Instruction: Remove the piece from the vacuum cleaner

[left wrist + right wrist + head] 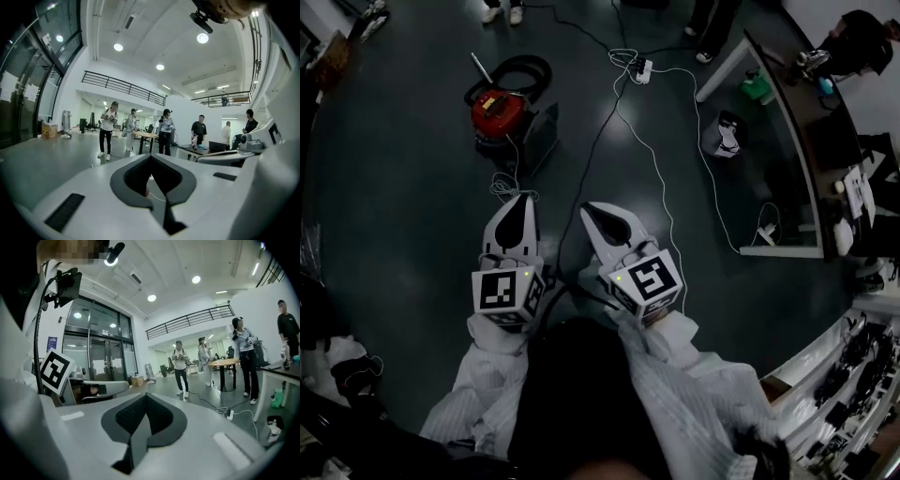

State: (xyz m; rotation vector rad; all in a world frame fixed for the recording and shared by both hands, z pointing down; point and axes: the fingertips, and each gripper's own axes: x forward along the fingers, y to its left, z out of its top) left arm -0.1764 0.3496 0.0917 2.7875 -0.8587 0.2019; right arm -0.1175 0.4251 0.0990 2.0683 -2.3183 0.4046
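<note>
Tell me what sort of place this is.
Probably a large open-plan lab or office hall: there is a mezzanine railing, tall glass doors, a desk and a power strip on the dark floor.

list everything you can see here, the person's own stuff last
vacuum cleaner: one, red and black, on the dark floor ahead
hose: one, black, curled behind the vacuum cleaner
power strip: one, white, on the floor further right
cable: one, white, trailing across the floor from the power strip
desk: one, dark top, white legs, far right
people: several, standing across the room
left gripper: one, white with black pads, jaws together, empty
right gripper: one, same colours, jaws together, empty
sleeves: two, white, bottom of the head view
</note>
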